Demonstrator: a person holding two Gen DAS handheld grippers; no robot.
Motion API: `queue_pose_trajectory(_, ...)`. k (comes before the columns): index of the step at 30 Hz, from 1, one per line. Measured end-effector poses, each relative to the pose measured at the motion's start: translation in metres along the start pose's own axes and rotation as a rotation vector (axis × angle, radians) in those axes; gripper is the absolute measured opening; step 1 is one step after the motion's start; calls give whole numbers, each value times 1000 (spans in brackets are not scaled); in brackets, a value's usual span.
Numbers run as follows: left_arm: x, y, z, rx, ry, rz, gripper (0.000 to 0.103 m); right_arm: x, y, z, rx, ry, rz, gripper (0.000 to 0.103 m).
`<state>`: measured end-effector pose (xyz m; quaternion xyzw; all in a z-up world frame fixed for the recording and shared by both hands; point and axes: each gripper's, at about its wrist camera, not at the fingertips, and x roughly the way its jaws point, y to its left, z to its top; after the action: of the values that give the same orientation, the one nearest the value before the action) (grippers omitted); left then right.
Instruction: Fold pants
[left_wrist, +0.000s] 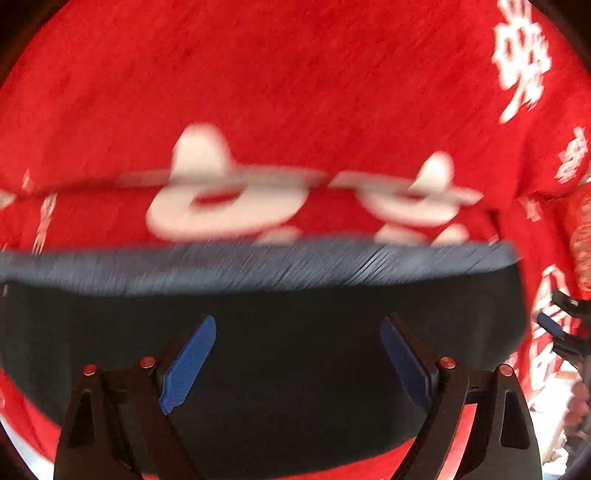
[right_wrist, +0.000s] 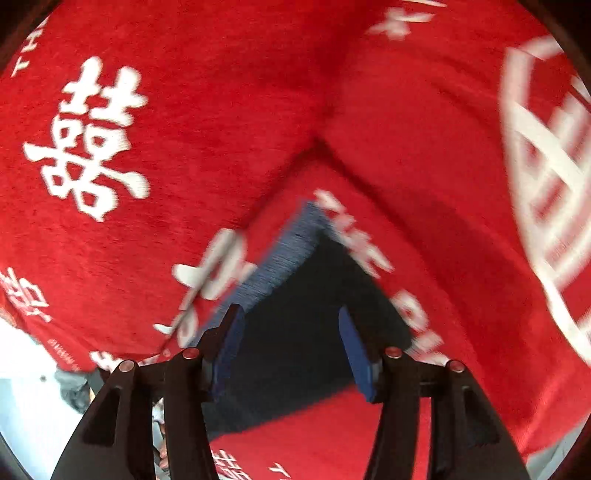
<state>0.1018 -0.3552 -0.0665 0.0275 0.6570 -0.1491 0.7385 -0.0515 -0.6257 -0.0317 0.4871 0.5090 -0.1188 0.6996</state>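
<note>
Left gripper (left_wrist: 297, 354) open over dark navy pants with ribbed grey-blue waistband (left_wrist: 258, 369). Right gripper (right_wrist: 291, 347) open near waistband corner. Red character-printed blanket (right_wrist: 221, 110) beneath.

So the pants (left_wrist: 258, 369) lie flat on the blanket (left_wrist: 295, 92), waistband (left_wrist: 258, 266) on the far side. Left gripper (left_wrist: 295, 354) sits over their middle, right gripper (right_wrist: 291, 347) over a waistband corner (right_wrist: 310, 221), blanket bunched behind it.
</note>
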Motion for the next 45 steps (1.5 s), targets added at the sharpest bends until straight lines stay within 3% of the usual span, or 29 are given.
queue_pose_trajectory(2,9,11,-12,-45,34,19,92,2,-23,-13,69,17,-5,58)
queue_pose_trajectory(4,14,17,-18,-68,49,33,92,13,-45,-22,146,45,17,47)
queue_pose_trajectory(6,18,18,-21,-70,54,53,92,22,-48,-20,171,61,63,2)
queue_pose_trajectory(9,21,15,-22,-31,54,84,92,20,-34,-13,121,28,113,1)
queue_pose_trajectory(12,23,16,-22,-28,62,90,92,8,-33,-8,123,-20,41,5)
queue_pose_trajectory(14,22,15,-22,-30,66,88,92,7,-41,-13,160,10,28,7)
queue_pose_trajectory(16,23,14,-23,-25,65,88,92,4,-51,-26,177,33,10,27)
queue_pose_trajectory(17,23,14,-23,-24,64,89,92,4,-54,-31,181,39,3,45)
queue_pose_trajectory(18,28,11,-19,-24,63,92,92,6,-58,-35,188,40,4,53)
queue_pose_trajectory(20,30,12,-19,-28,61,92,92,11,-63,-36,211,33,43,53)
queue_pose_trajectory(22,30,9,-20,-34,59,93,92,20,-63,-31,225,20,127,30)
queue_pose_trajectory(23,26,7,-19,-38,52,85,92,24,-60,-28,218,28,131,7)
queue_pose_trajectory(26,18,-8,-14,9,12,79,92,22,-44,-19,155,-5,171,7)
queue_pose_trajectory(29,35,-10,-16,25,70,103,92,30,-49,-21,163,26,87,8)
queue_pose_trajectory(32,30,-9,-15,16,59,95,92,33,-62,-30,212,77,96,19)
queue_pose_trajectory(33,30,-8,-14,15,55,93,92,30,-64,-34,214,75,108,40)
queue_pose_trajectory(35,32,-9,-13,19,58,93,92,25,-67,-34,211,51,119,69)
queue_pose_trajectory(36,36,-9,-13,21,67,97,92,26,-68,-33,216,37,133,70)
queue_pose_trajectory(38,38,-12,-10,23,62,104,92,34,-75,-29,260,24,189,70)
queue_pose_trajectory(40,38,-16,-9,34,55,117,92,41,-76,-24,281,16,212,46)
queue_pose_trajectory(41,37,-17,-10,32,59,119,92,45,-75,-21,291,44,200,19)
queue_pose_trajectory(43,35,-24,-15,27,72,109,92,40,-67,-16,292,38,205,18)
queue_pose_trajectory(45,32,-30,-20,44,80,110,92,22,-51,-13,186,16,177,18)
